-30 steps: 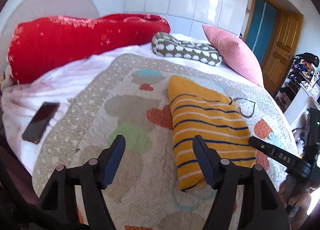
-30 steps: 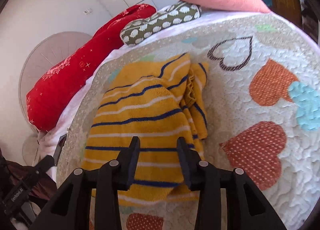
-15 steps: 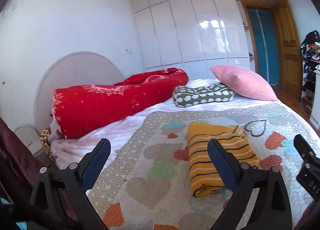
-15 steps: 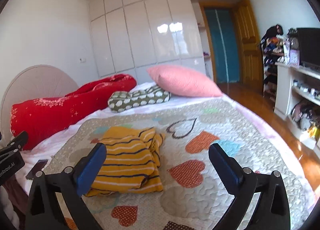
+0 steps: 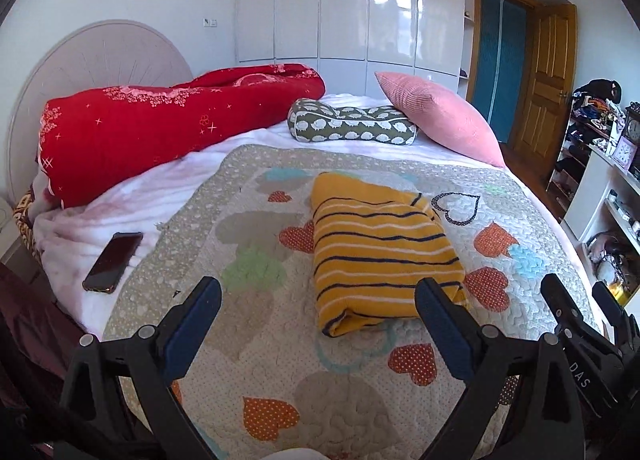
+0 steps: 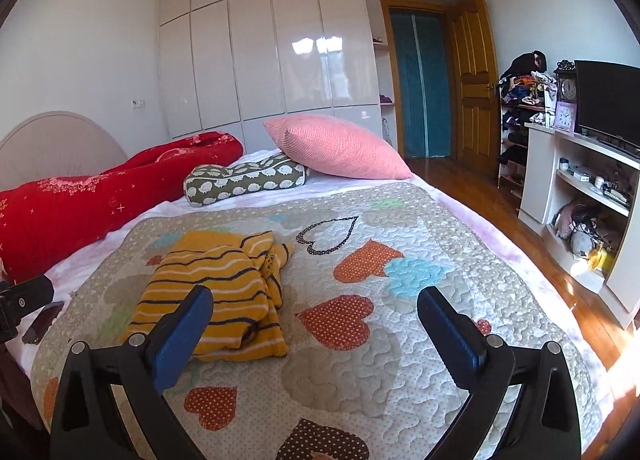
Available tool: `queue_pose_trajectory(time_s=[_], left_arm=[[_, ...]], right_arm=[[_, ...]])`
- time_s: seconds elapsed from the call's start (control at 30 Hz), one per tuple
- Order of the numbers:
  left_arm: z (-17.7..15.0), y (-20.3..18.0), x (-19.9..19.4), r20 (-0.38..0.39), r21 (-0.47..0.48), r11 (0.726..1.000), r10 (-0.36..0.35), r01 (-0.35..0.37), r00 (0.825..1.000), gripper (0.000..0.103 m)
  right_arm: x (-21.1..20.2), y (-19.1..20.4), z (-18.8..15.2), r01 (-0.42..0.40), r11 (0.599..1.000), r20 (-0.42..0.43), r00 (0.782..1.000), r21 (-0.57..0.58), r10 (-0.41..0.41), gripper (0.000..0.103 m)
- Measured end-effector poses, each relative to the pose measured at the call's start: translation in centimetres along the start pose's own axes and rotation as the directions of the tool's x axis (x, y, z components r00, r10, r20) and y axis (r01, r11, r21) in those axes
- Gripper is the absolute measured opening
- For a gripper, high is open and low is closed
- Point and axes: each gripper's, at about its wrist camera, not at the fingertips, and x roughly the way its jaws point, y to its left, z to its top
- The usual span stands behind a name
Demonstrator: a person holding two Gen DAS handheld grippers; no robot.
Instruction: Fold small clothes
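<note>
A yellow garment with navy and white stripes (image 5: 380, 252) lies folded into a rectangle on the heart-patterned quilt (image 5: 248, 340). It also shows in the right wrist view (image 6: 216, 292), with loose edges on its right side. My left gripper (image 5: 318, 312) is open and empty, held back above the near edge of the quilt, apart from the garment. My right gripper (image 6: 314, 320) is open and empty, also held back from the garment. The right gripper's body shows at the right edge of the left wrist view (image 5: 576, 344).
A black phone (image 5: 113, 256) lies on the white blanket at the left. A red rolled duvet (image 5: 160, 127), a green patterned pillow (image 5: 352, 125) and a pink pillow (image 5: 440, 115) lie at the bed's head. White shelves with a TV (image 6: 580, 187) stand at the right.
Both grippers have drawn back and up from the folded garment. The right gripper's jaws have opened wide. The left gripper has also opened wider.
</note>
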Motion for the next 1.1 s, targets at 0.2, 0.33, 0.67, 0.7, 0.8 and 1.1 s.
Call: queue_pose_trajectory(time_s=[0.2,0.33,0.67,0.7,0.8,1.1], left_arm=[[-0.7,-0.3,0.9,-0.042,0.017,1.0,-0.021,0.022,0.999,0.097],[-1.2,-0.5,1.8,-0.083,0.021,0.999,-0.047,0.049,0.995,0.097],[-4.5,1.2,7.5,-0.243,0.01,1.0,0.015,-0.013,0.97,0.097],[-5.0,1.6,8.2,-0.255,0.016,0.999,0.036,-0.034,0.966,0.097],[-6.5,2.5,10.3,-0.302,0.036,0.997,0.077,-0.069,0.95,0.097],[-9.0,3.8,13.7,-0.381,-0.025,0.998,0.043,-0.057,0.924,0.099]], right_arm=[[0.7,1.8,-1.0,-0.025,0.998,-0.032,0.999,-0.064,0.023,0.103],[0.9,3.0,-1.6,-0.038,0.994,-0.044,0.998,-0.105,0.034,0.103],[4.3,3.3,-4.4,-0.051,0.994,-0.224,0.974,-0.097,0.028,0.103],[4.6,3.2,-4.9,-0.044,0.994,-0.242,0.97,-0.098,0.019,0.103],[5.5,3.4,-6.0,-0.025,0.993,-0.28,0.96,-0.118,-0.009,0.103],[6.8,4.1,-7.6,-0.023,0.986,-0.334,0.942,-0.163,-0.034,0.103]])
